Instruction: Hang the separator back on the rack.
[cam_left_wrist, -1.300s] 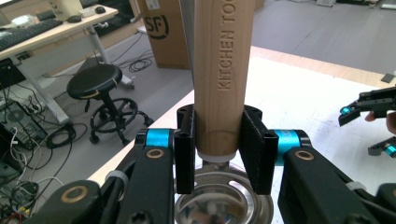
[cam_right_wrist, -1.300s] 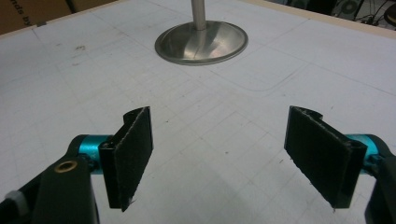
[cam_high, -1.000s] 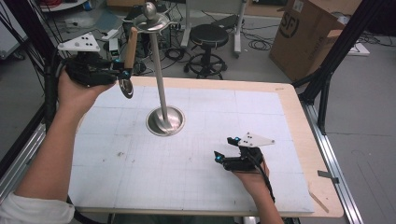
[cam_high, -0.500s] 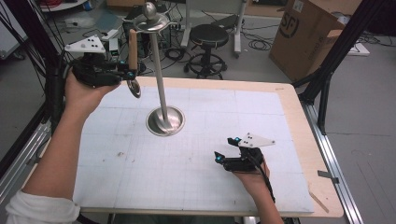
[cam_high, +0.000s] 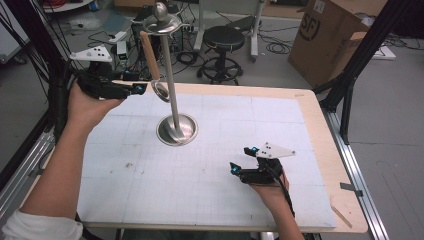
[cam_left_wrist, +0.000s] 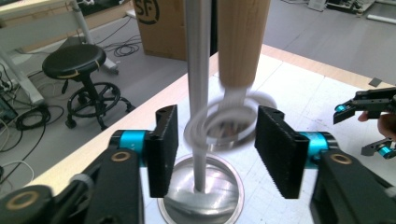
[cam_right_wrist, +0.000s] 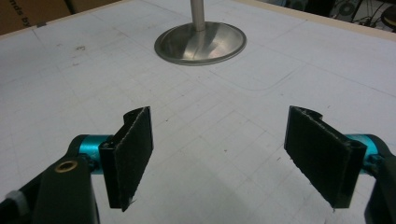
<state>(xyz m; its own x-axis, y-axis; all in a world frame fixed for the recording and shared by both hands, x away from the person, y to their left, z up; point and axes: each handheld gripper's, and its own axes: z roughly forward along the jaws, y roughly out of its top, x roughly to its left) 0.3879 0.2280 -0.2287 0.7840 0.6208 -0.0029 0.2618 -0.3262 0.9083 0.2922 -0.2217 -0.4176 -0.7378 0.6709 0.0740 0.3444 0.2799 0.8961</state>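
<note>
Ladle (cam_left_wrist: 240, 42) hung by its wooden handle from the top of the stand (cam_high: 170, 75), with the bowl blurred, seemingly swinging, between the pads (cam_left_wrist: 275, 149) of the left gripper (cam_left_wrist: 217, 135), whose jaws have just been opening and stand clear of it on both sides. Easy now to clip the swaying bowl with a pad on pulling back, knocking it against the pole and perhaps unhooking it. Right gripper (cam_right_wrist: 219, 154) spread and empty, low over the table (cam_high: 210, 200), well apart from the stand, too far off to steady anything.

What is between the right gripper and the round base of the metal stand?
Nothing: in the right gripper view, between the right gripper and the stand's base there is bare white table mat; the high view shows the same.
</note>
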